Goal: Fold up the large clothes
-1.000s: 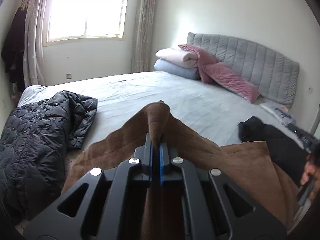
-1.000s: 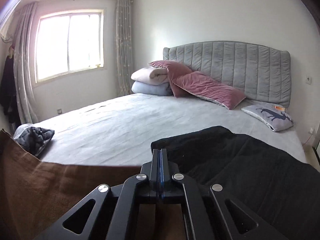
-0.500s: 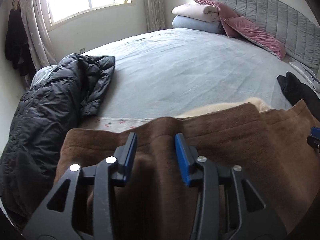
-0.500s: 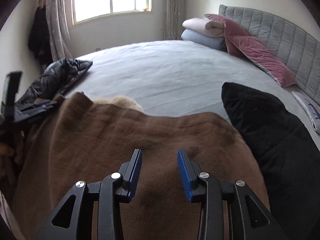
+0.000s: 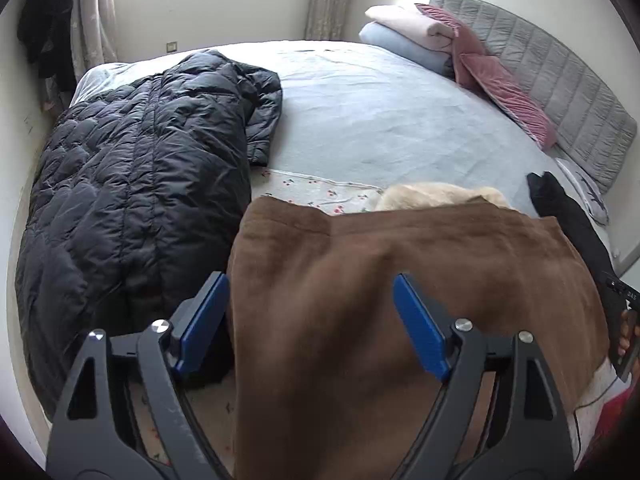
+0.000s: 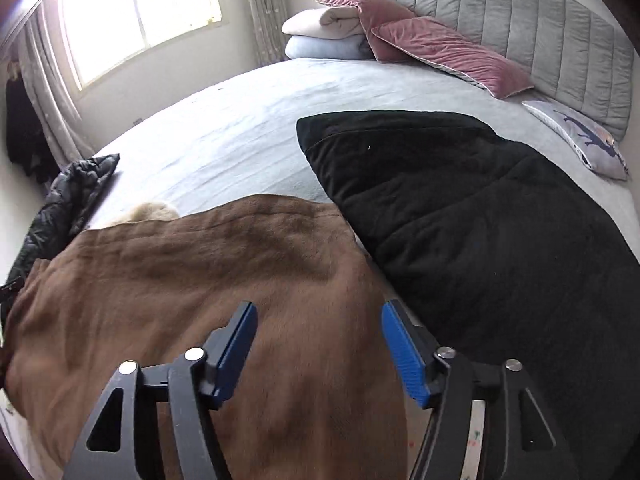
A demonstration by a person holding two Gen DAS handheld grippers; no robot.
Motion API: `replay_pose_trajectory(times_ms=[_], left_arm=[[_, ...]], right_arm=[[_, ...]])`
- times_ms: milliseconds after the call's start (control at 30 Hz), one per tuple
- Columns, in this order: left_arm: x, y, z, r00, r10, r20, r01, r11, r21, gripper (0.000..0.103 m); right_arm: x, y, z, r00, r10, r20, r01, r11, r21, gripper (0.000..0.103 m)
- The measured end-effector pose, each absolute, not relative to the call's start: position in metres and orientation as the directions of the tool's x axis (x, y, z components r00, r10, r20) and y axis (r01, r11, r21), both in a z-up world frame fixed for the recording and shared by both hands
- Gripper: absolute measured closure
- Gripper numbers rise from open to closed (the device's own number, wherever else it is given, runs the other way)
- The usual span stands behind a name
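Left wrist view looks over the brown garment (image 5: 400, 300), a big, thick, suede-like piece lying across the near edge of the bed (image 5: 380, 100). The step in hand seems to be setting up another fold. It would go best if each gripper comes down on an outer edge of the cloth, bites through both layers at matching spots, and lifts evenly so the heavy fabric does not sag or slide apart.

The left gripper (image 5: 310, 320) hovers above the garment's left part with its blue pads spread wide and nothing between them. The right gripper (image 6: 318, 344) hangs over the right edge, likewise parted and empty.

Ahead of both grippers, the garment's far hem runs roughly straight, with a cream fleecy lining (image 5: 436, 196) peeking out beyond it. A black puffer jacket (image 5: 132, 184) lies left of the left gripper, and a black fleece garment (image 6: 480, 216) lies right of the right one.
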State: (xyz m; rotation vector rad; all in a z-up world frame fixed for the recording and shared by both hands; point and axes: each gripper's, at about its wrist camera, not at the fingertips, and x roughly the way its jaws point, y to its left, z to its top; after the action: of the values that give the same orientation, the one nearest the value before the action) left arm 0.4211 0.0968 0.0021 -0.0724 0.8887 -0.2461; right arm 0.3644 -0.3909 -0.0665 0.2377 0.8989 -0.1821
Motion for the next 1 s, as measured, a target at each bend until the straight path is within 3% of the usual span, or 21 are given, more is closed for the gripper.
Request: replay_pose_trajectory(times_ms=[133,300,600,833,967,1000], left_arm=[[0.363,0.113,0.007,0.571,-0.305,-0.762,0.225,0.951,-0.212,0.010],[0.310,0.147,-0.019,0.505,-0.360,-0.785,0.174,0.933,-0.316,0.008],[0.272,0.179,-0.085,0.389,-0.602,-0.697,0.010,0.759,-0.650,0.006],[0.290,0.137,-0.093,0.444,-0.632,-0.636,0.082,0.735,-0.673,0.003],[0.304,0.113,-0.095,0.520,-0.550,-0.653,0.091,0.796,-0.598,0.004],[0.307,0.109,-0.095,0.532,-0.534,-0.657,0.075,0.803,-0.591,0.008]], right_arm=[[0.309,-0.400,-0.064,0.611,0.063,-0.789,0.245,0.933,0.264,0.028],[0.242,-0.416,-0.078,0.607,0.165,-0.777,0.283,0.869,0.406,0.022],[0.197,-0.405,-0.133,0.563,0.361,-0.743,0.328,0.727,0.603,0.019],[0.223,-0.399,-0.144,0.668,0.336,-0.664,0.319,0.676,0.664,0.015],[0.241,-0.401,-0.148,0.712,0.298,-0.636,0.343,0.642,0.686,0.015],[0.242,-0.402,-0.149,0.719,0.286,-0.634,0.351,0.638,0.686,0.017]])
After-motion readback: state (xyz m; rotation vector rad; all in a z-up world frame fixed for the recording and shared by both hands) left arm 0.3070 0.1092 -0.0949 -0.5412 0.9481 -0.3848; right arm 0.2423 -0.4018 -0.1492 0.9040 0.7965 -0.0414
